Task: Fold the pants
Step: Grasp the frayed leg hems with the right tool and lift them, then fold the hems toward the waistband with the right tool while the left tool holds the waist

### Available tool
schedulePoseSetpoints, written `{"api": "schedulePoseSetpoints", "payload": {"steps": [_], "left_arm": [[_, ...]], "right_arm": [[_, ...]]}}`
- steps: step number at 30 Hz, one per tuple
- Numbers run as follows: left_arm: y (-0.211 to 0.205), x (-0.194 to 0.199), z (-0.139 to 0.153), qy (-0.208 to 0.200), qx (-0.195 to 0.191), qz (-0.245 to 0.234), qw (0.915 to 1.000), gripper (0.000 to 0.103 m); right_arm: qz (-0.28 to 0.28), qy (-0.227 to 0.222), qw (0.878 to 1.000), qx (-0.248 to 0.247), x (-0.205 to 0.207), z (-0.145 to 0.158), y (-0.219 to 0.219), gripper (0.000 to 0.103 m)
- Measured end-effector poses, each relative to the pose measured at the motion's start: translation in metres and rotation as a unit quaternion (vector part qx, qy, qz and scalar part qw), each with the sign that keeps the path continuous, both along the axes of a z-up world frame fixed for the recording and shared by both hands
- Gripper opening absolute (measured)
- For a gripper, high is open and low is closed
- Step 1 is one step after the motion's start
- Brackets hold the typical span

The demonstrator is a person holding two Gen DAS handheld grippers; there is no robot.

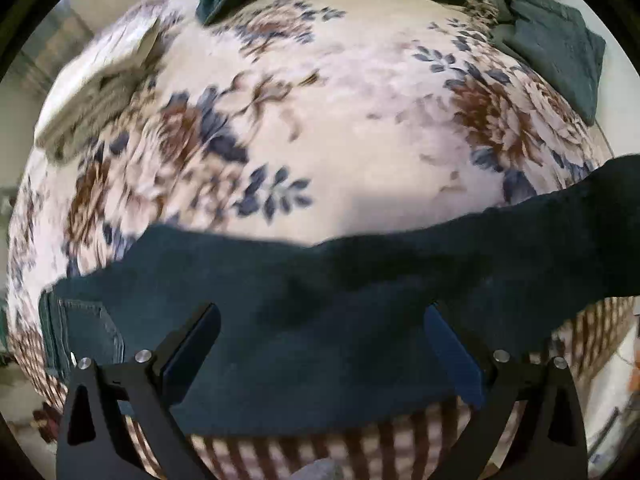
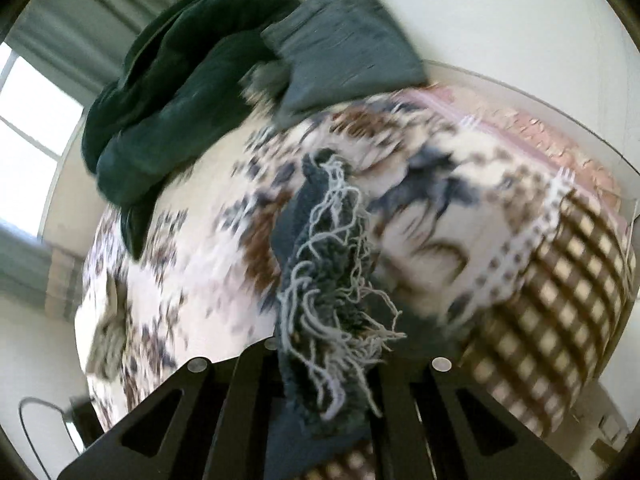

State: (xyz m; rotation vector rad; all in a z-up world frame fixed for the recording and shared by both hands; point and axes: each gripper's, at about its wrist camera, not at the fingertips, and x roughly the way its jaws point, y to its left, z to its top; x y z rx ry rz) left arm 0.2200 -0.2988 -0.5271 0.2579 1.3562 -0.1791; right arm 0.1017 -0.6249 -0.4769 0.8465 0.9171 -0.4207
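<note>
Frayed pants hem (image 2: pixel 332 280) pinched in right tongs (image 2: pixel 320 364) — left tongs (image 1: pixel 322 320) spread wide.

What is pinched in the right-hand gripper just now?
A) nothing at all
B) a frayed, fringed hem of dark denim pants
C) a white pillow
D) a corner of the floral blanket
B: in the right wrist view the right gripper is shut on the frayed hem of the dark pants, its pale loose threads spilling out between the fingers, above the floral blanket.
</note>
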Motion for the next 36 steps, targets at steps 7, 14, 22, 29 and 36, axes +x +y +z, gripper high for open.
{"api": "schedulePoseSetpoints", "payload": {"steps": [7, 14, 22, 29, 36], "left_arm": [[0.091, -0.013, 0.011, 0.011, 0.012, 0.045, 0.9989, 0.103], [0.191, -0.03, 0.005, 0.033, 0.055, 0.118, 0.9909, 0.103], [0.256, -0.041, 0.001, 0.032, 0.089, 0.162, 0.9822, 0.103], [0.27, -0.033, 0.015, 0.018, 0.088, 0.196, 0.9763, 0.103], [0.209, -0.015, 0.024, 0.02, 0.018, 0.177, 0.9839, 0.103]], "right_arm": [[0.066, 0.021, 0.998, 0.006, 0.018, -0.008, 0.105, 0.007], [0.14, 0.055, 0.989, 0.018, 0.059, -0.037, 0.208, 0.007], [0.239, 0.124, 0.963, 0.006, 0.085, -0.092, 0.325, 0.007], [0.296, 0.13, 0.942, 0.09, 0.103, -0.095, 0.348, 0.049], [0.175, 0.129, 0.968, 0.123, 0.071, -0.062, 0.231, 0.049]]}}
